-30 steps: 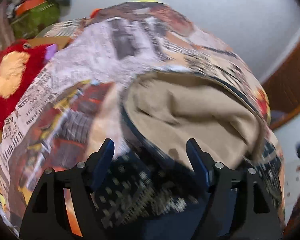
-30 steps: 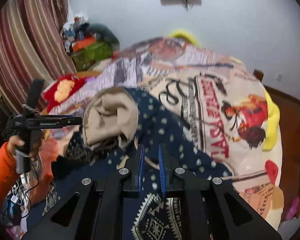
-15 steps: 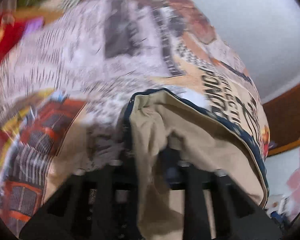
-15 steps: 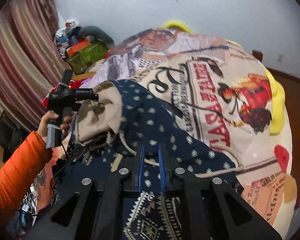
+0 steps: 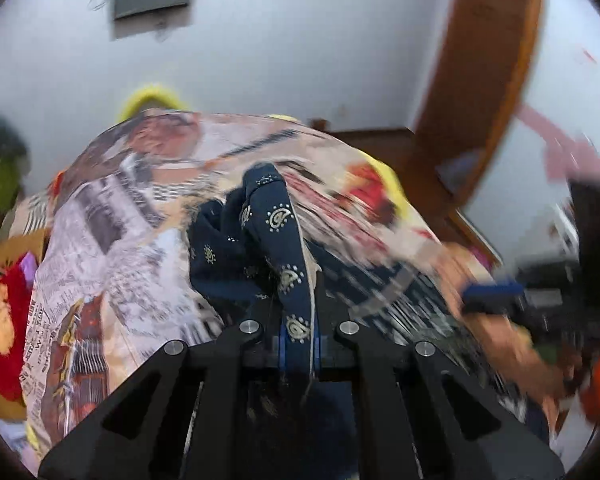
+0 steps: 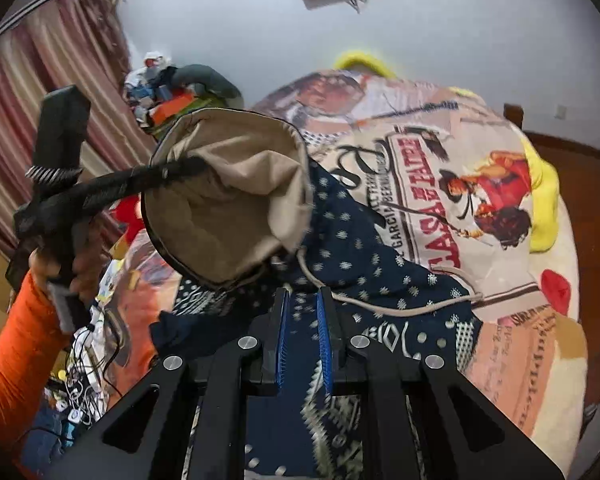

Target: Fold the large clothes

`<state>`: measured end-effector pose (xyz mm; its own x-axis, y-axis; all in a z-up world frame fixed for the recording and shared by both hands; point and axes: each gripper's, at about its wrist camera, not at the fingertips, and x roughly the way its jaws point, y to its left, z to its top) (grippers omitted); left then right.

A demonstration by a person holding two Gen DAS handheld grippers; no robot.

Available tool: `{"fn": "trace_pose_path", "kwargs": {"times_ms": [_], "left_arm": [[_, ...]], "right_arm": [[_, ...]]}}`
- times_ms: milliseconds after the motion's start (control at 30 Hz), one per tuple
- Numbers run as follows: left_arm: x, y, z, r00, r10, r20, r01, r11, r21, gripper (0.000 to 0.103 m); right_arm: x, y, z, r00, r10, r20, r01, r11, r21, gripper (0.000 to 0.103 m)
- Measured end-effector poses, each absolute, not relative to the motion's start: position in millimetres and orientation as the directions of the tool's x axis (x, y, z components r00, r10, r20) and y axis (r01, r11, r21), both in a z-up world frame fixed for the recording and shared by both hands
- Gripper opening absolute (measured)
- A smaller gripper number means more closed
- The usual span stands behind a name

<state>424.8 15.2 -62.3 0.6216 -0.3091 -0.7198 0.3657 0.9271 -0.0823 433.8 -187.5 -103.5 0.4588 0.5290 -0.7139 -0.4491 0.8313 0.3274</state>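
Left wrist view blurs the right gripper; both grippers clench the navy hoodie, left gripper.

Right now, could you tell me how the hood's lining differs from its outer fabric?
The lining is plain beige; the outer fabric is navy with small pale motifs. The lining faces the right wrist camera as an open cup; the outer fabric drapes down toward the bedspread. Both belong to one garment, pinched by the left gripper.

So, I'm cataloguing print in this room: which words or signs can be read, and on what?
"CASA DE PALMA", uncertain, red letters on the printed bedspread.
"GARCIA BERNAL...", partly legible, black line beside it.
Large black script above: not readable.
Orange patch at the bedspread's lower right: blurred.
Newsprint columns: blurred.
Navy hoodie: no words.
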Motion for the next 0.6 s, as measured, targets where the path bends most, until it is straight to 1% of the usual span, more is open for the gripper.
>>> {"fn": "trace_pose_path", "kwargs": {"times_ms": [100,300,467,500,567,600], "left_arm": [[378.4,-8.7,-70.8,0.594,-0.315,-0.74,0.448,0.894,-0.021,0.008],[306.6,-27.2,-123.0,0.497,-0.342,-0.798,0.542,0.84,-0.023,0.008],[266.4,-26.5,-177.5,0.406,-0.312,-0.859,0.573,0.819,-0.027,0.009],[259.1,-25.5,-184.5,0.396,-0.295,-0.869,0.568,0.822,-0.02,0.011],[246.5,-18.2,-184.0,0.453,-0.289,-0.843,0.545,0.838,0.006,0.018],[242.4,-14.5,-180.8,0.462,-0.291,-0.838,0.539,0.842,0.005,0.027]], "right_arm": [[407.8,-189.7,-83.4,0.479,0.536,-0.696,-0.47,0.826,0.313,0.01],[357.7,-192.2,-60.1,0.491,0.545,-0.679,-0.496,0.816,0.296,0.01],[329.8,-185.0,-62.1,0.47,0.549,-0.691,-0.515,0.806,0.291,0.01],[327.9,-183.4,-63.8,0.463,0.551,-0.694,-0.516,0.804,0.294,0.01],[326.7,-178.9,-68.2,0.448,0.553,-0.703,-0.513,0.803,0.305,0.01],[327.1,-175.4,-70.3,0.44,0.554,-0.707,-0.51,0.802,0.312,0.01]]}}
